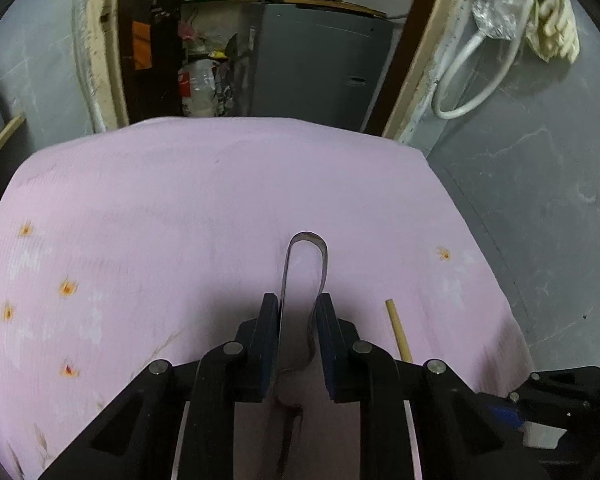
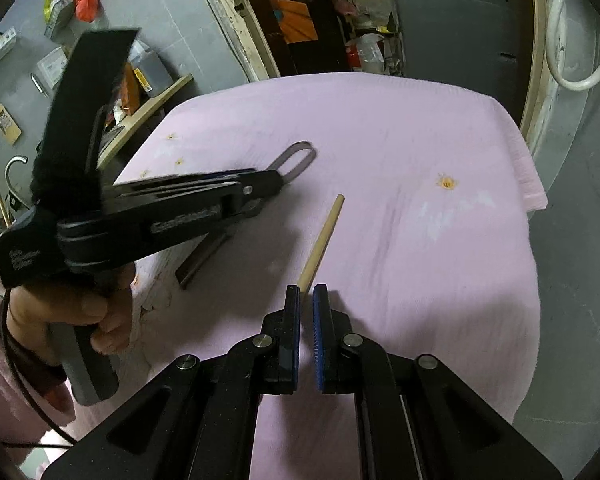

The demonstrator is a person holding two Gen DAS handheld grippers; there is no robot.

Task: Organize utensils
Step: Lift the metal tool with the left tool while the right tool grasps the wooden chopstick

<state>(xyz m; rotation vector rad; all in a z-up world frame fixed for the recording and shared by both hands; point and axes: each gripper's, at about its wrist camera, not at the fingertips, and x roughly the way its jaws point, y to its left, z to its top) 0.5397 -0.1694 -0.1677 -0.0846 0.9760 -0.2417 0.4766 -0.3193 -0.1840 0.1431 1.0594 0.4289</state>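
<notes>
Metal tongs [image 1: 306, 242] lie on the pink cloth with their looped end pointing away from me. My left gripper [image 1: 298, 304] is shut on the tongs, one pad on each arm just behind the loop. From the right wrist view the left gripper [image 2: 278, 184] comes in from the left, held by a hand [image 2: 100, 312], with the tongs [image 2: 298, 158] sticking out past its tips. A wooden stick [image 2: 324, 236] lies at a slant on the cloth, and my right gripper [image 2: 306, 292] is shut on its near end. The stick [image 1: 398, 328] also shows right of the left fingers.
The pink flowered cloth [image 2: 420, 140] covers the whole table; its far and right edges drop to a grey floor [image 2: 580, 280]. A white hose [image 1: 472, 88] hangs on the right wall. A doorway with a grey cabinet [image 1: 320, 60] lies beyond. A wooden shelf [image 2: 156, 100] stands at the left.
</notes>
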